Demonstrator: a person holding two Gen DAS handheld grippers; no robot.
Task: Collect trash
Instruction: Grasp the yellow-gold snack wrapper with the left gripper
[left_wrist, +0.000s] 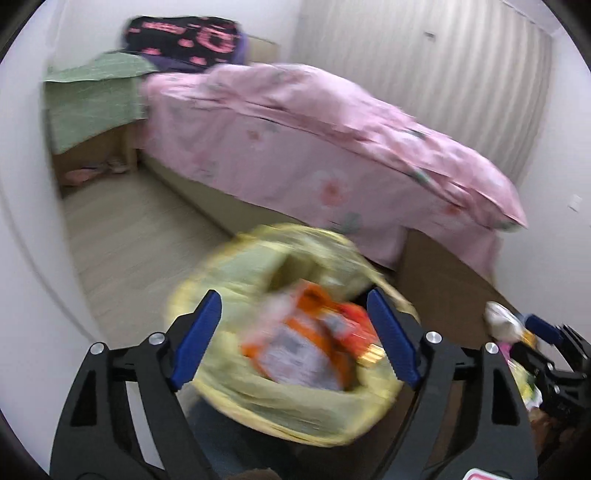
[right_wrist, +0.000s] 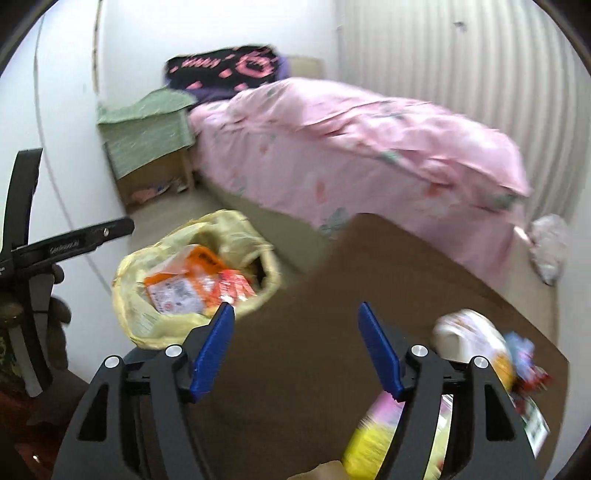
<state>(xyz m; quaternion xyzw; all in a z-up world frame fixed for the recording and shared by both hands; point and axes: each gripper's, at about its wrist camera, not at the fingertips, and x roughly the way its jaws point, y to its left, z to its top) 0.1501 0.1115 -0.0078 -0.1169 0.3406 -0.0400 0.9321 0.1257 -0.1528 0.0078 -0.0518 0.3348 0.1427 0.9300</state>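
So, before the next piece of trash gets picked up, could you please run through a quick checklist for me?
1. Left gripper open and empty: ok.
2. Right gripper open and empty: ok.
3. Yellow trash bag mouth open, wrappers already inside: ok.
4. Trash left on the brown table, at its right edge, including a white crumpled wrapper: ok.
5. Right gripper lined up on that trash: not ok, it lies off to the right.
6. Exact items in the pile: cannot tell, blurred.
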